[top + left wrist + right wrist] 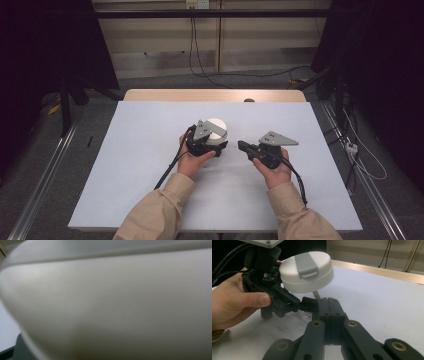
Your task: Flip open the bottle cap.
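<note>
A container with a round white lid [216,129] and a grey flip tab [305,265] is at the table's middle. My left gripper [221,146] is shut just under the lid [307,275], where a clear body [305,315] and a thin white tube show. The exact grip point is hidden behind my right jaws. In the left gripper view the lid's blurred white side [112,302] is pressed close to the camera. My right gripper [242,145] is a short way to the right of the container, pointing at it. Its jaws [328,303] are shut with nothing between them.
The white table top [150,175] has a wooden strip [215,95] along its far edge. Small dark specks [284,328] lie on the surface near the left hand. Metal rails run along both sides of the table, and cables lie on the floor behind and to the right.
</note>
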`<move>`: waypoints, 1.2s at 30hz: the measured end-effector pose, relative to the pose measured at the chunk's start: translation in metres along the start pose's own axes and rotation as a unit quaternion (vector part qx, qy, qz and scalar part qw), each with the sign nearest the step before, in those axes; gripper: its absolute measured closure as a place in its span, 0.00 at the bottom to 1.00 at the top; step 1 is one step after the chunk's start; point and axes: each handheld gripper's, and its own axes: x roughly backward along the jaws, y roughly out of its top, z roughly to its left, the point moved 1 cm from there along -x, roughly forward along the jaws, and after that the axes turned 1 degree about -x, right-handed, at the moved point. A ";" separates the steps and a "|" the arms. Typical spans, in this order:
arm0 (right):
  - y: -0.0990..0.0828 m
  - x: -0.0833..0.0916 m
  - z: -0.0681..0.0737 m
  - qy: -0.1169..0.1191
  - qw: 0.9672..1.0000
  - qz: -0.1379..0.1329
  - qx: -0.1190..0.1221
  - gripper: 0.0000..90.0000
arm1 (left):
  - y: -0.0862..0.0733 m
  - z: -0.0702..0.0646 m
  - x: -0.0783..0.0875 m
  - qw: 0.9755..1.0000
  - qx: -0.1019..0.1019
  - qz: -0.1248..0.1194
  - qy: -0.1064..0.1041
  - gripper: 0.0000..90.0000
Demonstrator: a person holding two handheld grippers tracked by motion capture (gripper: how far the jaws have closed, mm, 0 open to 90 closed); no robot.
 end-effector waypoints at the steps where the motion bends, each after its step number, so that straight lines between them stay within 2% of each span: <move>1: 0.001 -0.002 0.001 0.000 1.000 0.004 0.003 1.00 | 0.000 0.000 0.000 1.000 -0.001 0.001 0.001 0.20; 9: 0.008 -0.017 0.005 0.000 1.000 0.005 0.012 1.00 | 0.000 0.002 -0.001 1.000 0.013 -0.002 -0.002 0.20; 12: 0.009 -0.019 0.005 0.000 1.000 0.002 0.004 1.00 | 0.000 0.002 -0.002 1.000 0.010 -0.001 -0.003 0.20; 23: 0.014 -0.032 0.005 0.006 1.000 0.011 0.006 1.00 | -0.001 0.003 -0.003 1.000 0.019 -0.003 -0.005 0.20; 28: 0.018 -0.032 0.006 0.011 1.000 0.002 0.004 1.00 | 0.000 0.003 -0.003 1.000 0.014 0.000 -0.005 0.20; 31: 0.020 -0.031 0.006 0.012 1.000 -0.001 0.008 1.00 | 0.000 0.004 -0.003 1.000 0.019 0.002 -0.003 0.20; 36: 0.023 -0.030 0.006 0.014 1.000 -0.009 0.006 1.00 | 0.000 0.004 -0.003 1.000 0.018 0.000 -0.003 0.20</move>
